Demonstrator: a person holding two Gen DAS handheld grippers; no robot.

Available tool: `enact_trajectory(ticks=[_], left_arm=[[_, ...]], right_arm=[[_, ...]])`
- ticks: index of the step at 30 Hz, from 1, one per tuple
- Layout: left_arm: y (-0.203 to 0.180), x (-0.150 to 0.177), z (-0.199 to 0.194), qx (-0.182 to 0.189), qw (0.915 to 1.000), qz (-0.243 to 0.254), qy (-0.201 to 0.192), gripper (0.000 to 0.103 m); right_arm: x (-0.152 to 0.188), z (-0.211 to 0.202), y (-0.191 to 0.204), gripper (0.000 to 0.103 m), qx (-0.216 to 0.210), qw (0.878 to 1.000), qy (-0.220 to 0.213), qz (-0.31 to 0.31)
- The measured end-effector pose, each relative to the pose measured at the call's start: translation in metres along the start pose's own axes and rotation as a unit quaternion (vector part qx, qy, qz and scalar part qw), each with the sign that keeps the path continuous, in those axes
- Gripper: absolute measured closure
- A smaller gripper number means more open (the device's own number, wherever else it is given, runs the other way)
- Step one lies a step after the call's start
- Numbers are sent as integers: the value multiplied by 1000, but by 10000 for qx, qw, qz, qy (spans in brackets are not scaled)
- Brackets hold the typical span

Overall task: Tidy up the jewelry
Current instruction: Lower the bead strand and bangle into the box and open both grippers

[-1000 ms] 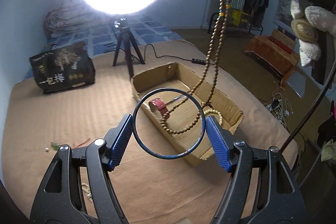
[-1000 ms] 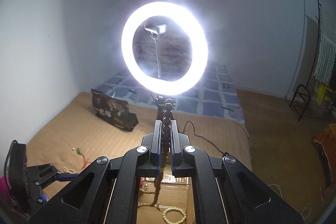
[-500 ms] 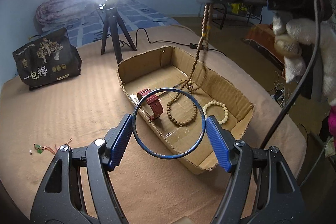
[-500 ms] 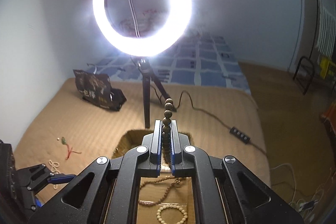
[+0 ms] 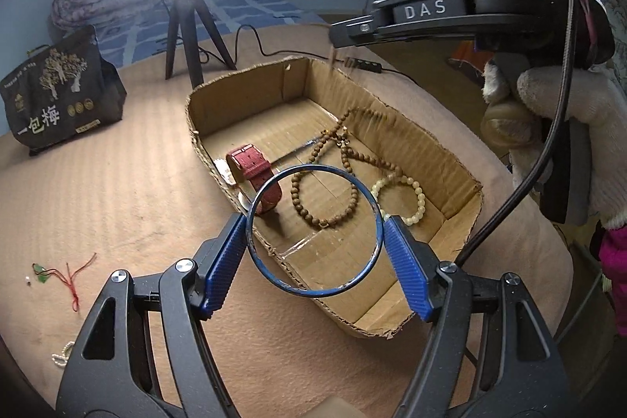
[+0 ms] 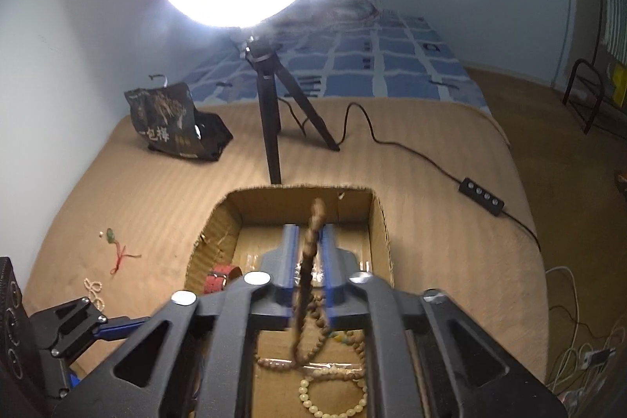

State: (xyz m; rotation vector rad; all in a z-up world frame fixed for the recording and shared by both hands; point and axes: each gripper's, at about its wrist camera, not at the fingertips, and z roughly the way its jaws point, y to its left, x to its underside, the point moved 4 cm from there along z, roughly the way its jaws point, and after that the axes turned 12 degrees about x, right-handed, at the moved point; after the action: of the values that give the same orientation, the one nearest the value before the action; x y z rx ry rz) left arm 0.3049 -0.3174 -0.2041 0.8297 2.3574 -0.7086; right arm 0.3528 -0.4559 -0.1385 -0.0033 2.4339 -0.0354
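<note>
My left gripper (image 5: 313, 253) is shut on a thin blue bangle (image 5: 309, 295), held across its width just above the near wall of the cardboard box (image 5: 243, 80). My right gripper (image 6: 309, 233) hovers over the box (image 6: 298, 188) with its jaws opening. The brown bead necklace (image 6: 307, 261) slips down, blurred, between the pads without being pressed. Most of the necklace (image 5: 325, 182) lies coiled on the box floor. A red watch (image 5: 254, 167) and a cream bead bracelet (image 5: 415, 206) also lie inside. The right gripper (image 5: 352, 33) shows top right in the left wrist view.
A ring light on a black tripod (image 6: 270, 128) stands behind the box, its cable and controller (image 6: 482, 196) trailing right. A black bag (image 5: 55, 96) sits at the far left. A red cord with a green pendant (image 5: 70, 273) and a pearl string (image 5: 62, 355) lie on the tan bedcover.
Both grippers have sunk toward the box. The necklace, which hung long from the shut right jaws, has dropped mostly into the box, and the right jaws have parted.
</note>
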Motion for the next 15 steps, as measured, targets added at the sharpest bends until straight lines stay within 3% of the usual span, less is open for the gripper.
enact_trajectory(ticks=[2,5,8,15], left_arm=[[2,0,3,-6,10000,-33,50,30],[4,2,4,-7,9999,-96,81,30],[3,3,3,13,9999,-104,82,29],[2,3,1,30,10000,-71,62,29]], right_arm=[[2,2,0,57,21,10000,40,34],[5,2,-1,41,153,9998,59,87],[5,0,-3,34,347,9993,40,135],[9,-2,-10,33,444,9986,110,270]])
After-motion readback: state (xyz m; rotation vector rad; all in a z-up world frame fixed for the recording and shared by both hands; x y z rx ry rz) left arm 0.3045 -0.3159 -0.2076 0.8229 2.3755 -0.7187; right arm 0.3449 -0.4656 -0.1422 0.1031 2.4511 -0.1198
